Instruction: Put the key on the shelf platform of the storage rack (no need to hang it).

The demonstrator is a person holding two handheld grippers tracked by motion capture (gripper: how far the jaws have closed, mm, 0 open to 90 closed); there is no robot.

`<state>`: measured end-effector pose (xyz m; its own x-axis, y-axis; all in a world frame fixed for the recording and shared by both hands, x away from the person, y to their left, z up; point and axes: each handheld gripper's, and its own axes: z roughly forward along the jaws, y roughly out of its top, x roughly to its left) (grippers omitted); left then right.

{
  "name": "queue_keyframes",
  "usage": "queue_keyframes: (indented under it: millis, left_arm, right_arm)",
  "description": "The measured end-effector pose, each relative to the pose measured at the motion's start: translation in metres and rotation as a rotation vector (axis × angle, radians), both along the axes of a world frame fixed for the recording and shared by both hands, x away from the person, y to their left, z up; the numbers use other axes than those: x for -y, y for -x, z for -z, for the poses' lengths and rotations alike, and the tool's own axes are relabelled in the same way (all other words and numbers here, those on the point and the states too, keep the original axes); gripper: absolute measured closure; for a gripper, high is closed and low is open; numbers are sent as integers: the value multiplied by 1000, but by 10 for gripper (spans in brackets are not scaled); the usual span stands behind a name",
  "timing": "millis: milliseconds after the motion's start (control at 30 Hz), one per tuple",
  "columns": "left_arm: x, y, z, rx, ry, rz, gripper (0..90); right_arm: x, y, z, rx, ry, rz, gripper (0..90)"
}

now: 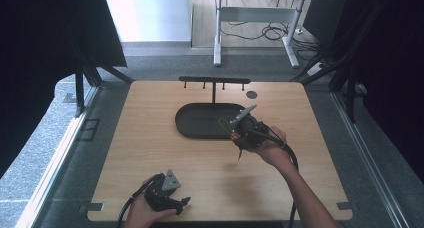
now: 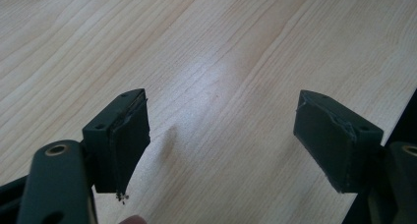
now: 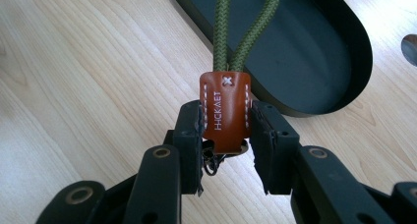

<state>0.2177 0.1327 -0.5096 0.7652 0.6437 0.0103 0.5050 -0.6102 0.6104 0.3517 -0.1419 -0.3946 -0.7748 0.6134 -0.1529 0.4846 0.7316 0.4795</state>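
Down at the desk's [image 1: 150, 153] near edge, towards its left corner, our left gripper [image 1: 167, 193] sits idle, its jaws wide apart with nothing but bare wood between them in the left gripper view [image 2: 221, 135]. We leave it parked there; it only needs to come in if the loop starts to swing.

Moving right, the black tray [image 1: 192, 123] lies mid-desk, and behind it, near the far edge, stands the rack [image 1: 214, 81] with its row of pegs (that looks like where this is headed, though we are judging from the layout).

Further right, just off the tray's right end, our right gripper [image 1: 239, 127] has its jaws clamped on the brown tag [image 3: 224, 111] of a keyring, pads [image 3: 193, 123] pressing its stitched sides. The green cord [image 3: 248, 32] runs out from the tag's top over the tray, and a bit of metal ring peeks out below the tag.

To do this well, we keep the squeeze steady, since leather can slip between flat pads. We lift high enough that the cord hangs free of the tray rim, then carry it to a peg with the loop open towards the peg tip. We want the loop fully over before we ease off, and we approach slowly so it doesn't sway past.
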Motion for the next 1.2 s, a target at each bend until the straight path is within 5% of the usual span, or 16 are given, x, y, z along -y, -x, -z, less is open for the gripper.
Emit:
queue_keyframes:
  millis: [800,1200]
  left_arm:
    - [-2,0,-1,3,1,-4,220]
    - [-4,-1,-2,5,6,-11,221]
  right_arm:
    - [-19,-16,-8,0,-8,-6,670]
    - [-27,-39,-23,10,6,10,671]
